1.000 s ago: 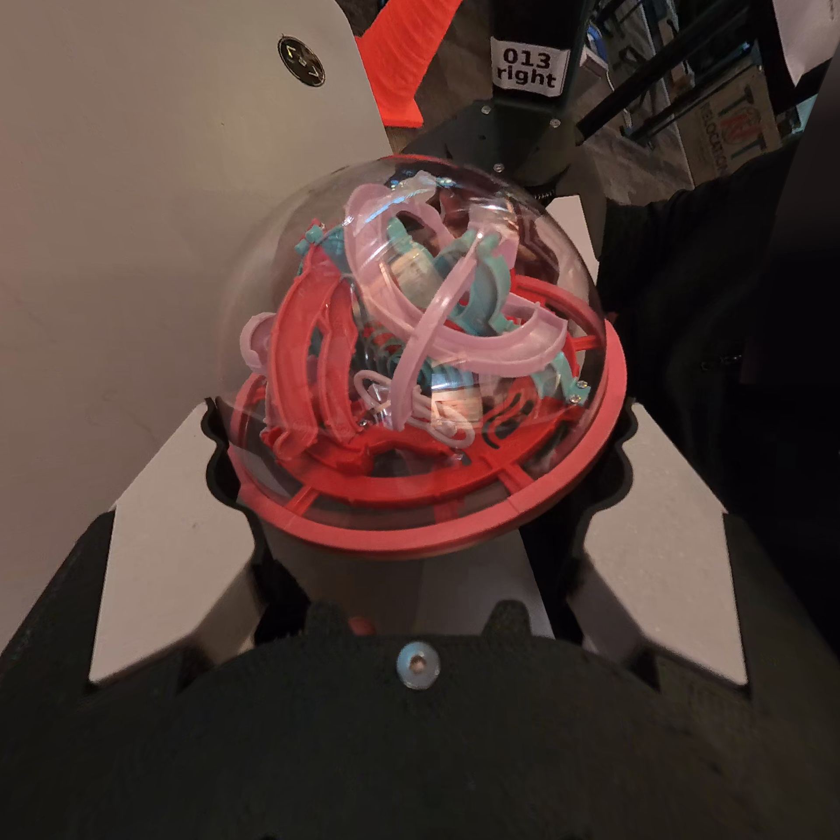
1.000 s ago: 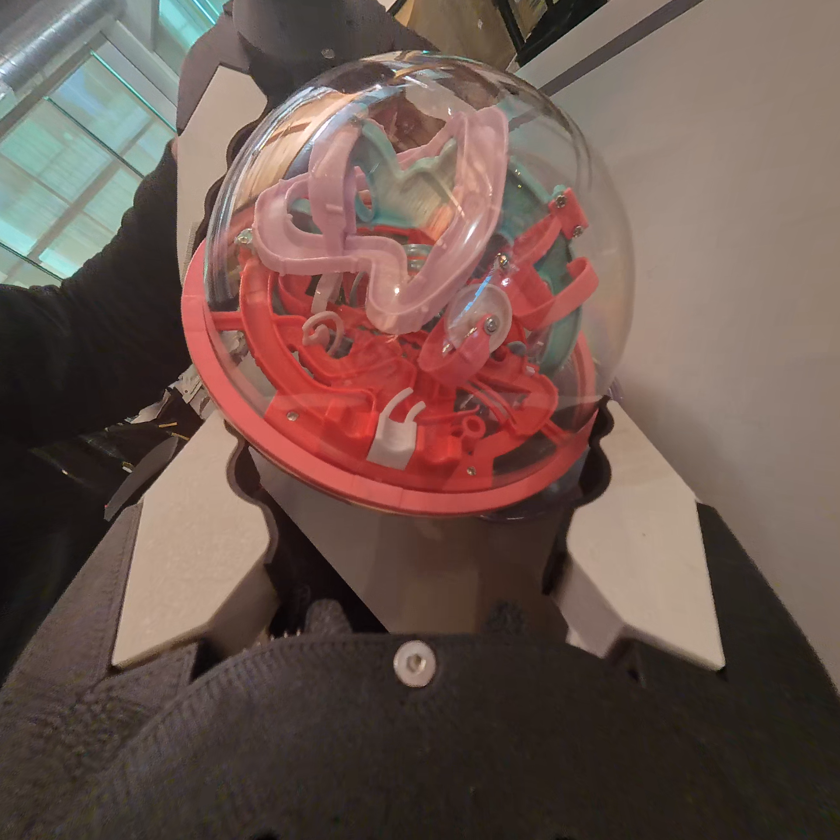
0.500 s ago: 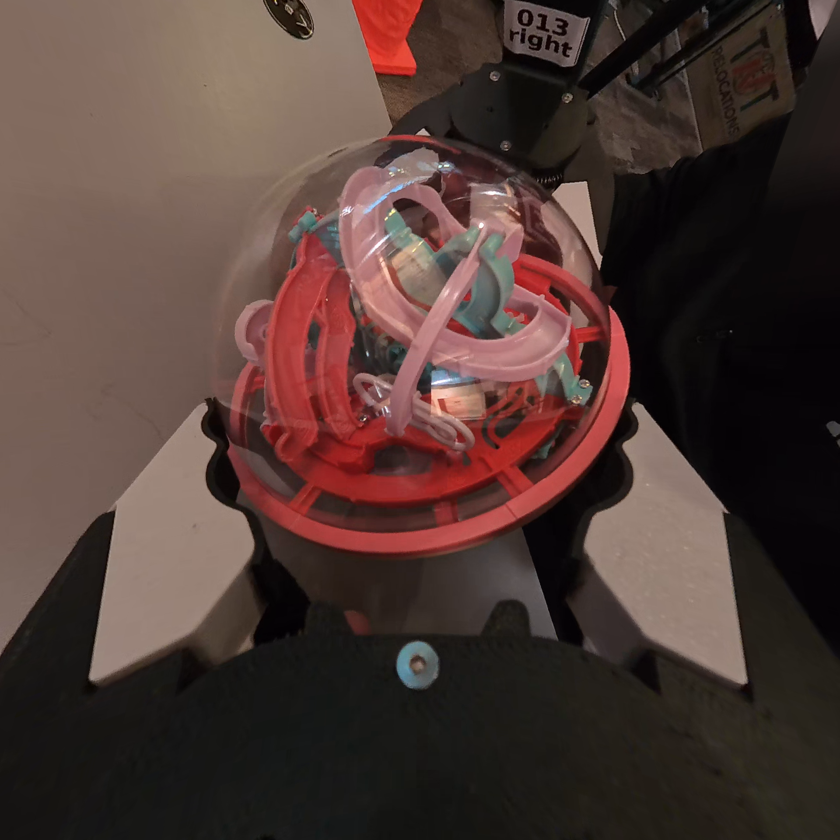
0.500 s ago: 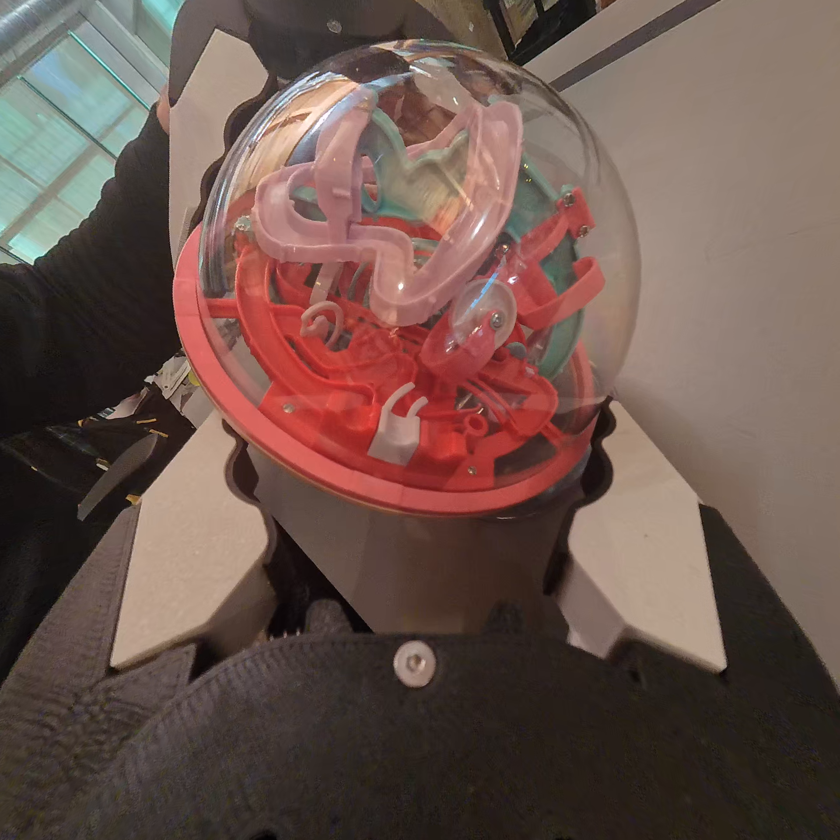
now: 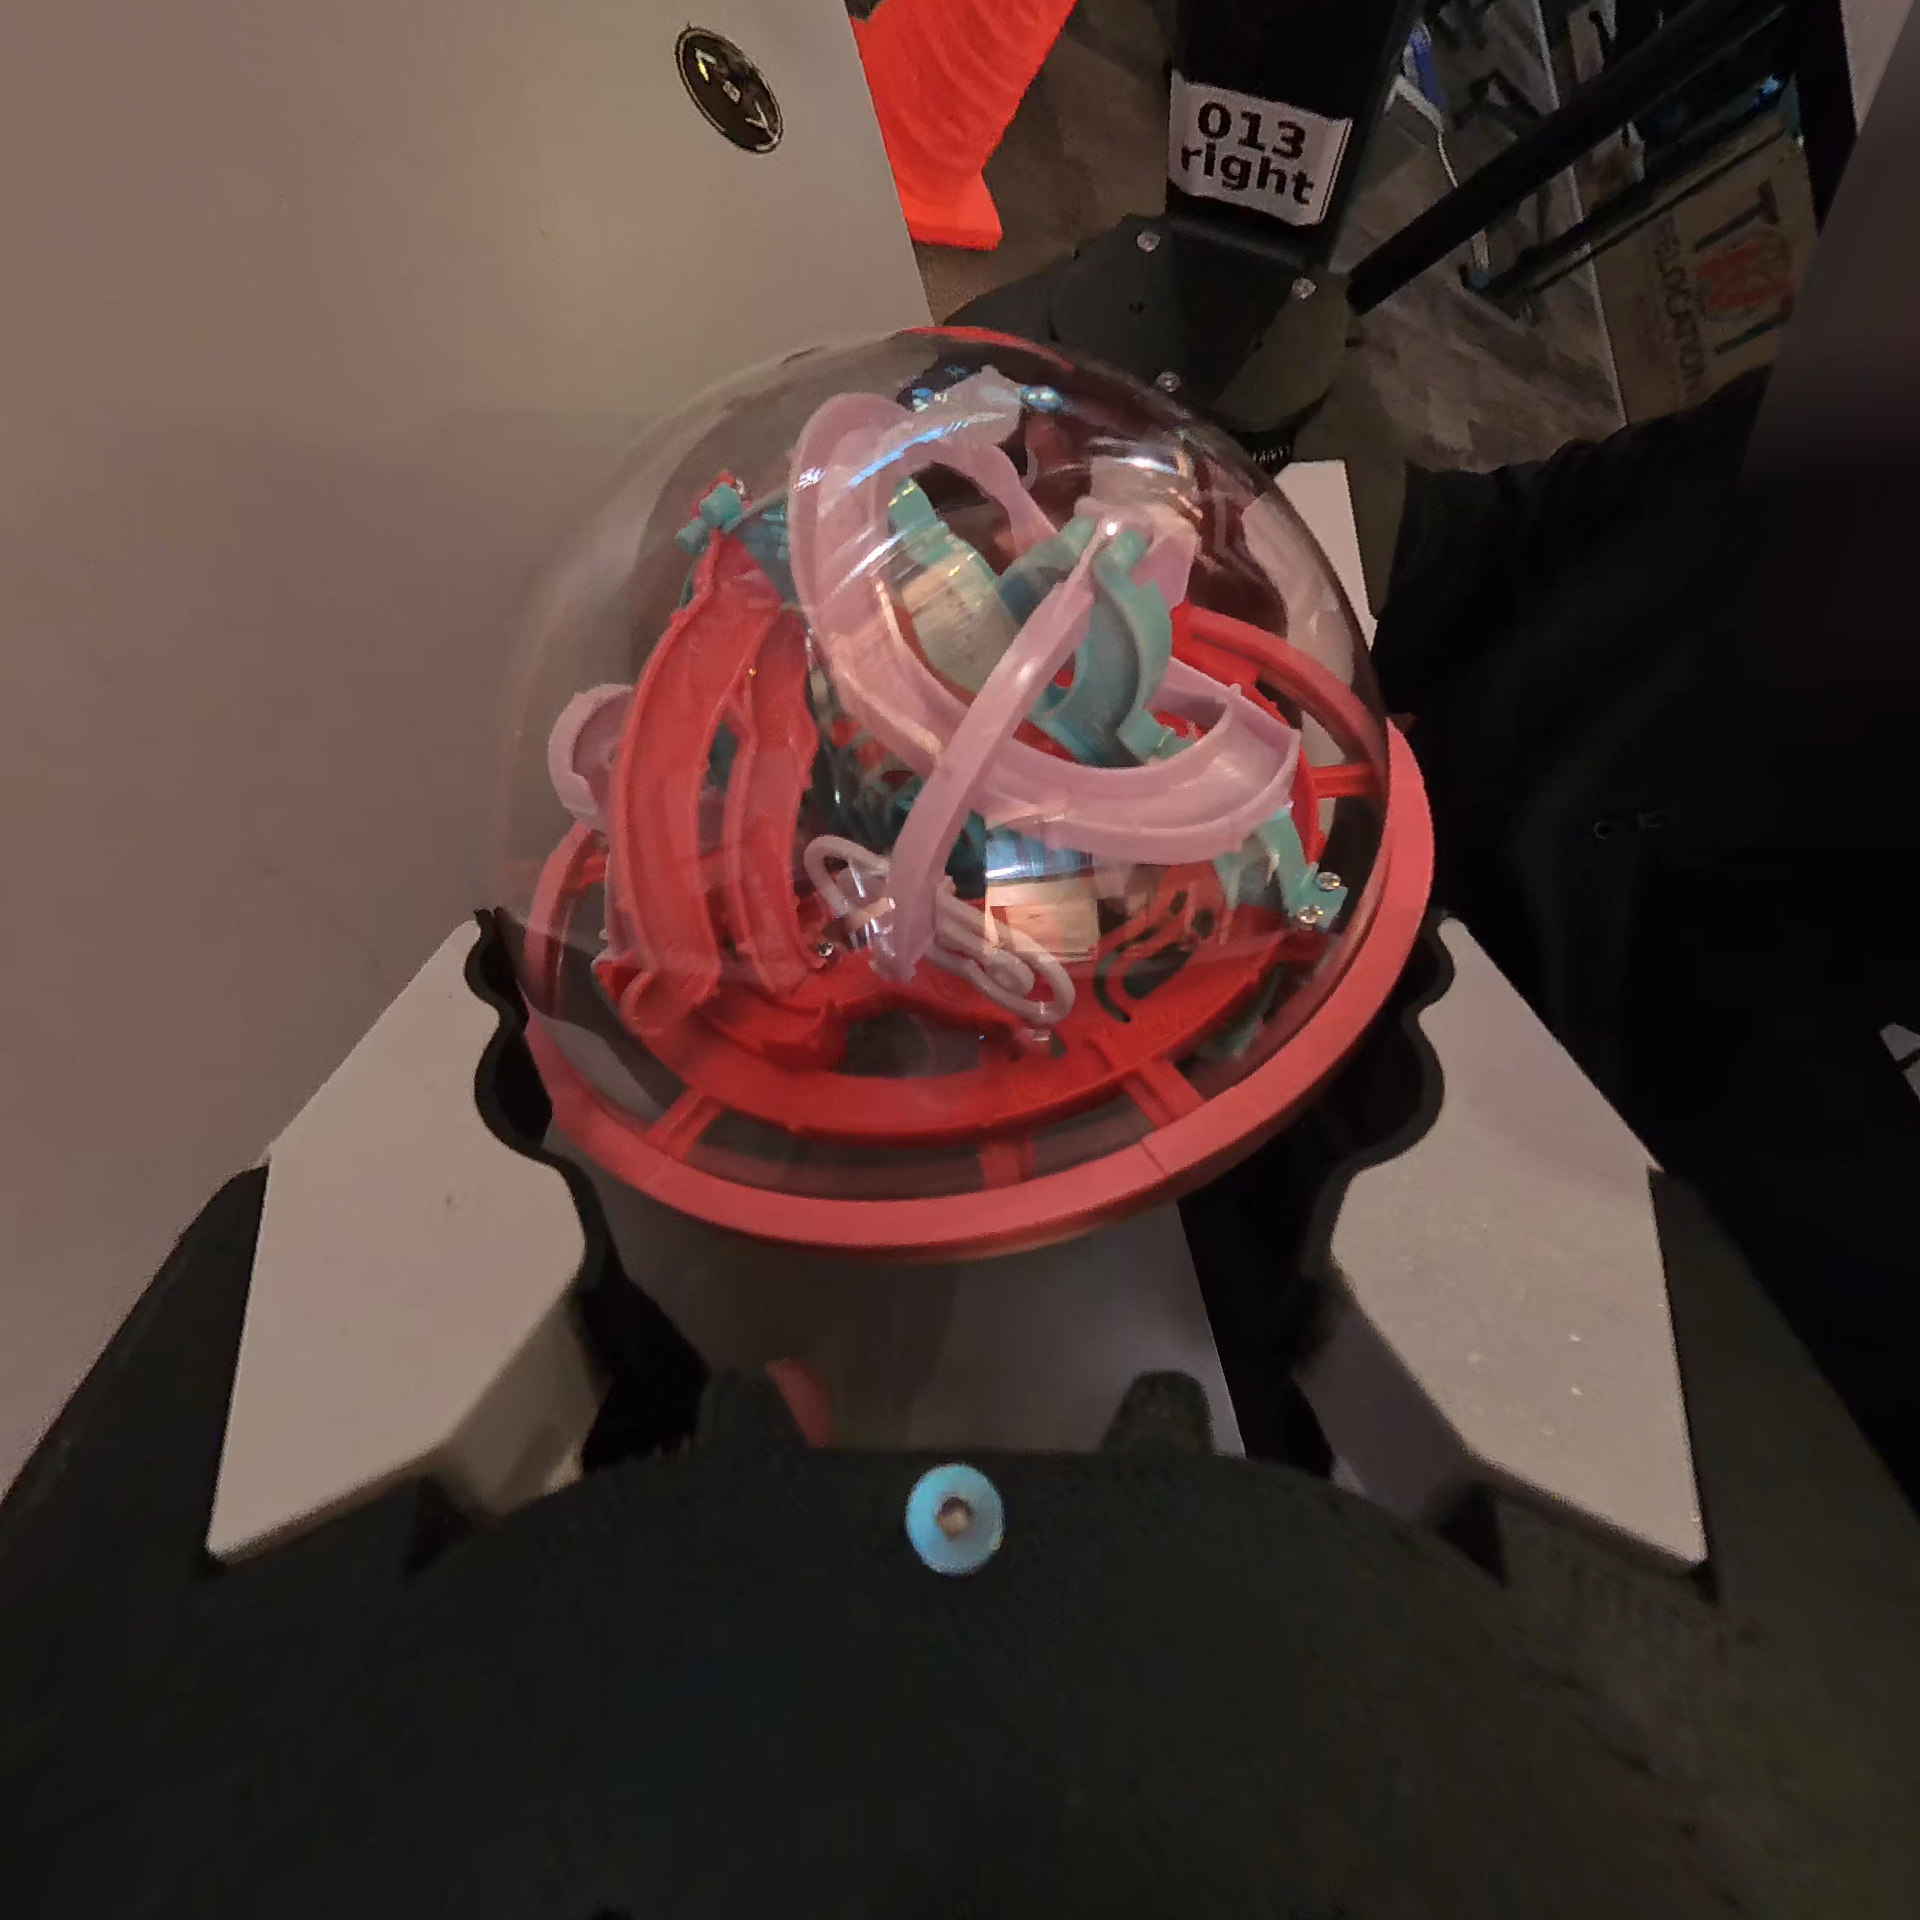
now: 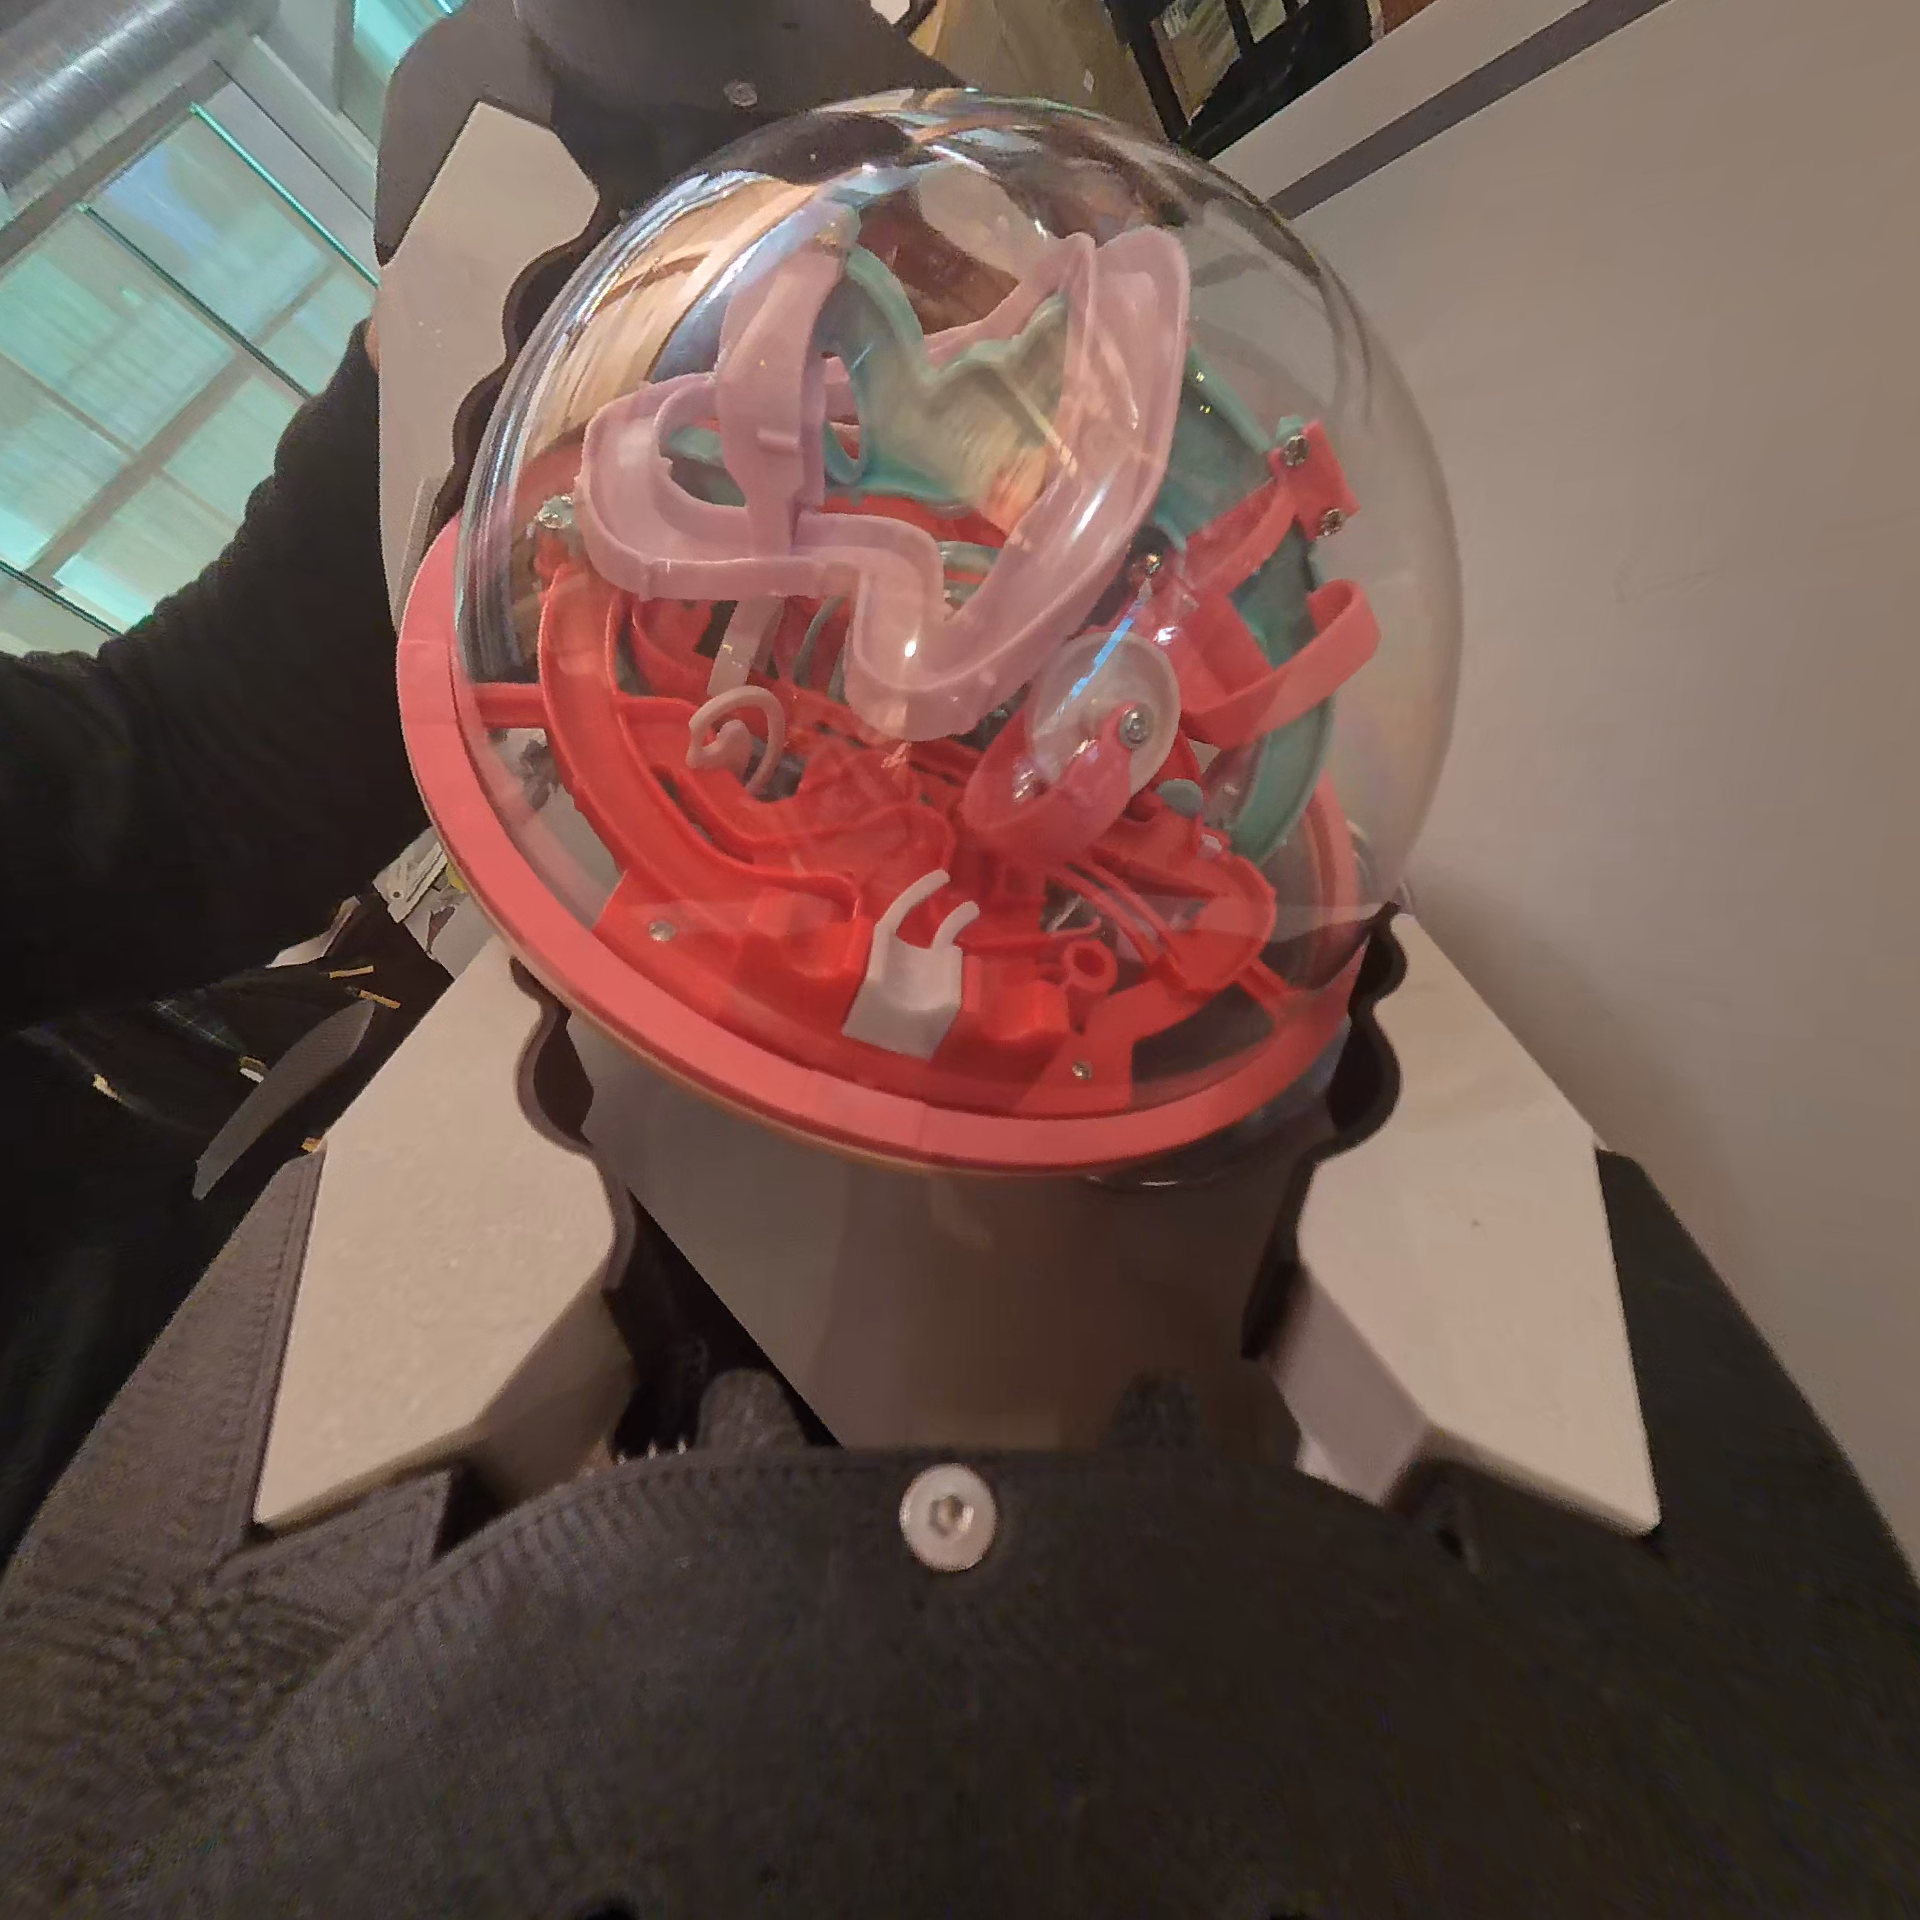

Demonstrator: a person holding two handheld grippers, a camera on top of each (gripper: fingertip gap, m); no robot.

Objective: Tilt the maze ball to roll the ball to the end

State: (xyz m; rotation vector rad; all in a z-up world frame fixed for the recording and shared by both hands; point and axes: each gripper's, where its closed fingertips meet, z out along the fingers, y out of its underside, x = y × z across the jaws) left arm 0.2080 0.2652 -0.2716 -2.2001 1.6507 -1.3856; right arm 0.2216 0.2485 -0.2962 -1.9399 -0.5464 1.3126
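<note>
The maze ball (image 5: 956, 790) is a clear sphere with red, pink and teal tracks inside and a red ring around its middle. My left gripper (image 5: 956, 997) is shut on its near side, one finger on each side of the ring. My right gripper (image 6: 956, 1018) is shut on the opposite side of the maze ball (image 6: 935, 623). Each gripper shows beyond the sphere in the other's view: the right one (image 5: 1226, 291) and the left one (image 6: 644, 94). The sphere is held in the air, tilted. I cannot pick out the small rolling ball among the tracks.
A white table (image 5: 312, 416) with a black round disc (image 5: 727, 94) lies below left. An orange cone (image 5: 935, 104) and a cardboard box (image 5: 1714, 260) stand on the floor behind. A person's black sleeve (image 6: 187, 665), windows (image 6: 156, 364) and a white wall (image 6: 1662, 520) surround the sphere.
Both grippers have shifted and tilted the maze ball slightly; the background has slid a little in both views. Both grips on the sphere are unchanged.
</note>
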